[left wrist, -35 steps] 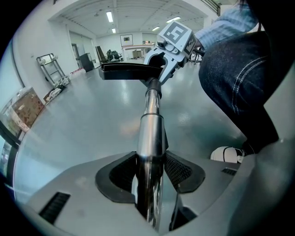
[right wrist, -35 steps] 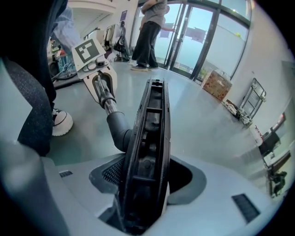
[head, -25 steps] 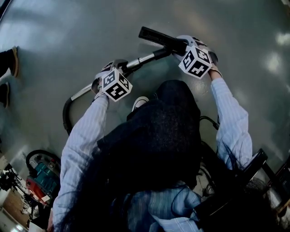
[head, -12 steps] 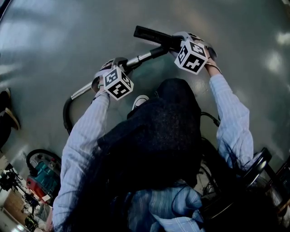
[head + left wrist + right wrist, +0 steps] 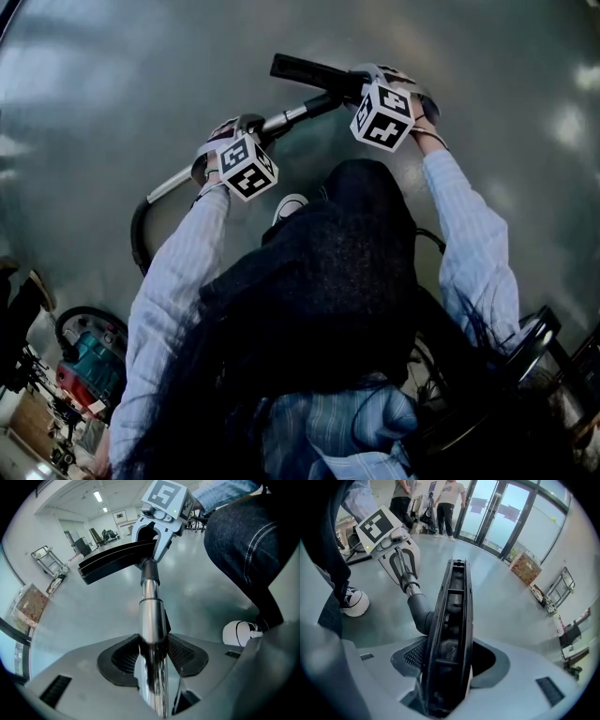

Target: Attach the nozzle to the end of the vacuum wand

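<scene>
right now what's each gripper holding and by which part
Left gripper: the metal wand, by its shaft. Right gripper: the black nozzle, across its flat head, beside the neck.

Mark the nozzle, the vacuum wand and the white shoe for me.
nozzle (image 5: 451, 639): right gripper view, ribbed underside of its head.
vacuum wand (image 5: 151, 613): left gripper view, shiny metal tube.
white shoe (image 5: 355, 604): right gripper view, rounded toe.

Blue sleeves, dark jeans, grey tongs

I wear a pale blue striped shirt with long sleeves (image 5: 178, 281), dark jeans (image 5: 243, 536) with light stitching and a white sneaker (image 5: 354, 603). My left gripper (image 5: 152, 658) and right gripper (image 5: 447, 667) are pale grey with dark pads, each bearing a white cube (image 5: 247, 168) of black square markers.
</scene>
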